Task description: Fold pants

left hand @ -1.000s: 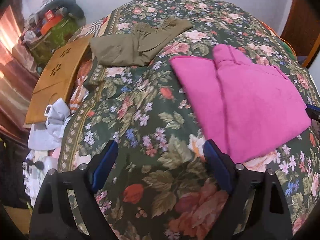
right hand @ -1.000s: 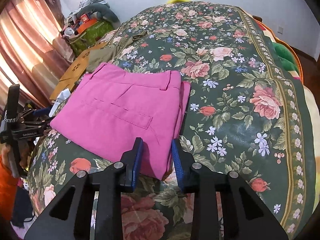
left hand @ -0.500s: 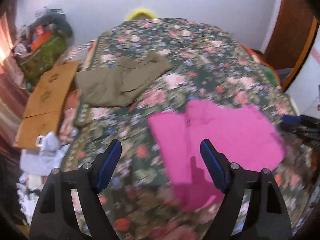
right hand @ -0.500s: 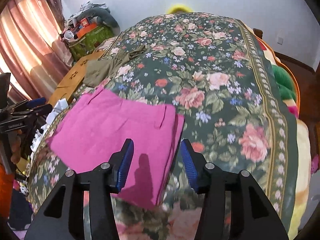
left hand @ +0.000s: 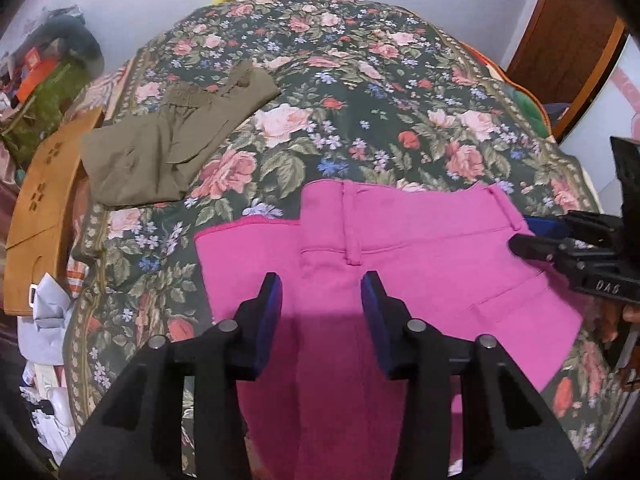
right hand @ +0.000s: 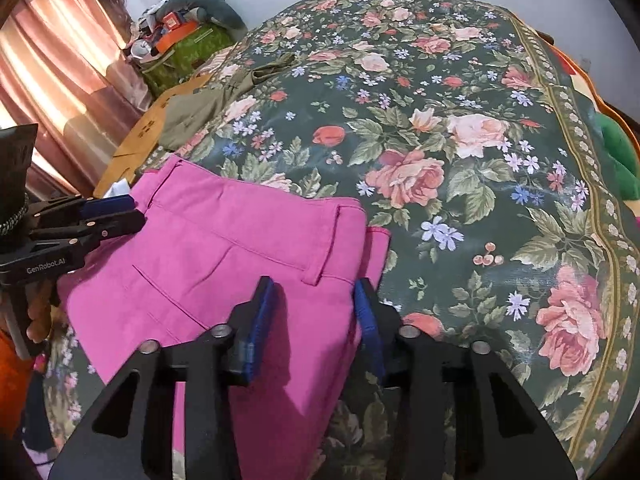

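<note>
Folded pink pants point(left hand: 400, 264) lie on the floral bedspread point(left hand: 360, 100), waistband toward the far side; they also show in the right wrist view point(right hand: 224, 256). My left gripper point(left hand: 322, 300) is open above the near middle of the pants, holding nothing. My right gripper point(right hand: 314, 304) is open over the pants' right edge by the belt loop, holding nothing. The right gripper shows side-on at the right of the left wrist view point(left hand: 560, 236). The left gripper shows at the left of the right wrist view point(right hand: 108, 216).
Folded olive pants point(left hand: 160, 148) lie at the far left of the bed. A brown cardboard piece point(left hand: 40, 200) leans off the left edge, with grey cloth point(left hand: 48, 316) below. Clutter point(right hand: 180, 40) and curtains point(right hand: 60, 80) stand at left. A wooden door point(left hand: 572, 40) is at right.
Both grippers rose, then came down over the pink pants. The left moved right onto the pants and its jaws narrowed. The right jaws widened. The pants lie unchanged.
</note>
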`<state>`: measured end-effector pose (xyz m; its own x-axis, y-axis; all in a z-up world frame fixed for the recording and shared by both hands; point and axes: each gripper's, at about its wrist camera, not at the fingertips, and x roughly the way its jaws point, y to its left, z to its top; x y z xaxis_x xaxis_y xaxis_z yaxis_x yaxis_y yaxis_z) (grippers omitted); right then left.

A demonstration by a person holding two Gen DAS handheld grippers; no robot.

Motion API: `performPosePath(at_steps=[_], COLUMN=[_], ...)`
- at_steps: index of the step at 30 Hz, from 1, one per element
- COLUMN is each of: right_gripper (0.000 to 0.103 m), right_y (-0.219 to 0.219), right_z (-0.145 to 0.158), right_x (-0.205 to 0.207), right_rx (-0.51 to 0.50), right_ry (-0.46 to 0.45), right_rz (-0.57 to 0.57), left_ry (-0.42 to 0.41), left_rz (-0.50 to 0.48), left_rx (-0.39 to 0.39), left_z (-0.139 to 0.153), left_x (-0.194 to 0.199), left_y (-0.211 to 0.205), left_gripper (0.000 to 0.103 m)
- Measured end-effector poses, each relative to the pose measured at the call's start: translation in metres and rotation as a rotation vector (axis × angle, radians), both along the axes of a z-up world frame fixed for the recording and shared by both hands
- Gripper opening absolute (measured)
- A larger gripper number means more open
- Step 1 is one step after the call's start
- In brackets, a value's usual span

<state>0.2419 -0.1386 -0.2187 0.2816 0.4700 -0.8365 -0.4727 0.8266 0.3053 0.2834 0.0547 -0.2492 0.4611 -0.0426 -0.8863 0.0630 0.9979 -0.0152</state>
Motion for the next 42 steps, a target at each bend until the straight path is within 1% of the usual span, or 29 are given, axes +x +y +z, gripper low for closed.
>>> performPosePath(at_steps=[3, 7, 9, 13, 14, 15, 16, 17, 19, 21, 23, 24, 29, 32, 34, 37, 38, 40, 42], right_gripper=[0.030, 0.030, 0.030, 0.032, 0.036, 0.042, 0.045, 0.049, 0.058, 0.074, 0.081, 0.083, 0.083, 0.083, 0.083, 0.083, 0.081, 0.078, 0.070], right_y=[-0.001, 0.001, 0.004, 0.010, 0.010, 0.009, 0.008, 0.007, 0.005, 0.002, -0.001, -0.003, -0.010, -0.019, -0.023, -0.018, -0.016, -0.015, -0.015], right_z=[-0.003, -0.002, 0.000, 0.011, 0.013, 0.017, 0.020, 0.023, 0.030, 0.035, 0.037, 0.035, 0.010, -0.003, -0.008, -0.010, -0.011, -0.013, -0.015], right_x=[0.000, 0.000, 0.000, -0.007, -0.008, -0.009, -0.011, -0.012, -0.016, -0.019, -0.021, -0.021, -0.015, -0.009, -0.005, -0.002, -0.002, 0.001, 0.004], right_rx=[-0.008, -0.035, -0.059, -0.134, -0.143, -0.152, -0.151, -0.145, -0.129, -0.112, -0.092, -0.081, -0.056, 0.031, 0.073, 0.077, 0.078, 0.094, 0.115], right_ry=[0.004, -0.009, -0.025, -0.087, -0.094, -0.103, -0.108, -0.114, -0.130, -0.140, -0.147, -0.138, -0.018, 0.075, 0.120, 0.121, 0.120, 0.131, 0.146], right_rz=[0.002, 0.016, 0.028, 0.061, 0.064, 0.067, 0.069, 0.068, 0.061, 0.046, 0.022, 0.012, -0.035, -0.076, -0.090, -0.072, -0.064, -0.058, -0.061], left_ry=[-0.020, -0.028, -0.028, -0.031, -0.037, -0.045, -0.059, -0.066, -0.084, -0.093, -0.093, -0.085, 0.015, 0.063, 0.078, 0.088, 0.095, 0.108, 0.110], left_rz=[0.012, 0.008, 0.005, 0.007, 0.012, 0.017, 0.021, 0.023, 0.037, 0.051, 0.069, 0.073, 0.100, 0.097, 0.087, 0.084, 0.082, 0.079, 0.078], left_rx=[0.027, 0.067, 0.069, 0.054, 0.056, 0.063, 0.067, 0.062, 0.035, -0.001, -0.033, -0.043, -0.105, -0.152, -0.157, -0.179, -0.188, -0.210, -0.219], left_z=[-0.003, -0.003, -0.002, 0.007, 0.010, 0.014, 0.020, 0.024, 0.034, 0.040, 0.043, 0.042, 0.017, 0.002, -0.006, -0.008, -0.008, -0.011, -0.012], left_x=[-0.004, -0.004, -0.004, -0.008, -0.010, -0.011, -0.014, -0.016, -0.020, -0.023, -0.024, -0.023, -0.016, -0.014, -0.011, -0.006, -0.004, 0.000, 0.002], left_y=[-0.001, -0.006, -0.006, -0.004, -0.003, -0.002, 0.001, 0.003, 0.011, 0.019, 0.027, 0.029, 0.037, 0.036, 0.033, 0.032, 0.032, 0.032, 0.031], left_gripper=[0.043, 0.043, 0.043, 0.043, 0.043, 0.044, 0.044, 0.047, 0.058, 0.078, 0.083, 0.083, 0.083, 0.083, 0.083, 0.083, 0.083, 0.083, 0.082])
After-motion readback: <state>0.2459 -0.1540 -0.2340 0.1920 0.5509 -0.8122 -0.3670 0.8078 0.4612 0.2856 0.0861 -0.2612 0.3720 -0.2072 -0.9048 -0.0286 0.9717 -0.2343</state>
